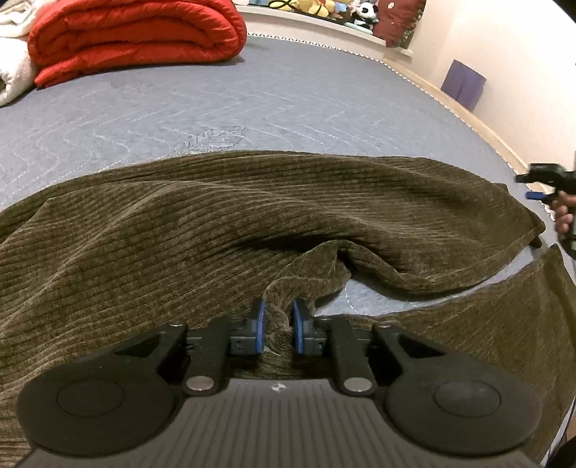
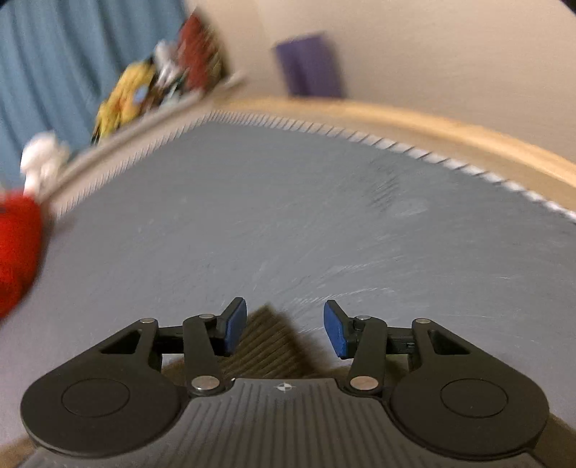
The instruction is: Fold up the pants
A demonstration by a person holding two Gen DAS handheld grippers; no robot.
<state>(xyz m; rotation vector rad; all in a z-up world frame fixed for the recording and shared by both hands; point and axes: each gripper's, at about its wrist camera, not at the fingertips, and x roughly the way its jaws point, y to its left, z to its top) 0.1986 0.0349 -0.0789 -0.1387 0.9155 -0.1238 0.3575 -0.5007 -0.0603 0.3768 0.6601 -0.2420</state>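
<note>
The step in hand looks like the first gather: the left gripper [image 1: 279, 325] has its blue pads pinched on a bunched ridge of the pants [image 1: 223, 230] at the crotch, where the two legs part. The right gripper [image 2: 285, 329] stands with its jaws apart and nothing between the pads — only a corner of ribbed cloth lies below them, untouched.

The pants lie spread on the grey mattress [image 1: 180, 108], on its near part, well apart from the red quilt [image 1: 136, 34] at the far corner. In the left view their long axis runs side to side: the wide waist end goes off to the left, the legs to the right, the farther one ending just beside the right-hand mattress edge (the nearer one splays toward the camera).

Next, I judge, the right gripper must close on a hem so one leg can be laid over the other — the blurred view makes the exact spot hard to tell.
</note>
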